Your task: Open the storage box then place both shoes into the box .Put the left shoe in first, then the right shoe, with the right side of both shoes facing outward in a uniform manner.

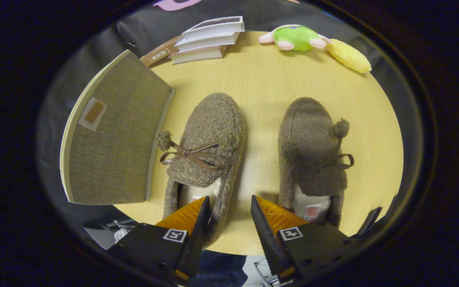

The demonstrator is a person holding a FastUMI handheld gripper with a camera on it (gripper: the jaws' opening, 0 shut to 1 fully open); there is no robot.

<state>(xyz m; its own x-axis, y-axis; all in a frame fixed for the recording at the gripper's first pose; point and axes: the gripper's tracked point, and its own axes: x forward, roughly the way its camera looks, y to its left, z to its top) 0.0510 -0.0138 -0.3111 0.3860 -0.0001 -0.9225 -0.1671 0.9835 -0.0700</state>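
Storage box [112,135] lies closed at table's [261,79] left edge, both shoes [207,147] mid-table, gripper [229,217] spread, empty, presumably lining up.

Counter [269,79]: pale yellow wood grain. Box [114,131], left of the shoes: grey-olive woven cloth w/ cream edge, small tan patch on white label. Left shoe [207,147]: taupe-brown fleece, brown ribbon bow, pompoms same brown, pale lining. Right shoe [311,151]: same brown fleece, brown ribbon, pale insole w/ red mark. Beyond the shoes: books [209,40] w/ white page edges, brown band beside them; plush [299,38] green w/ pink ends; yellow toy [349,56] just right of it.
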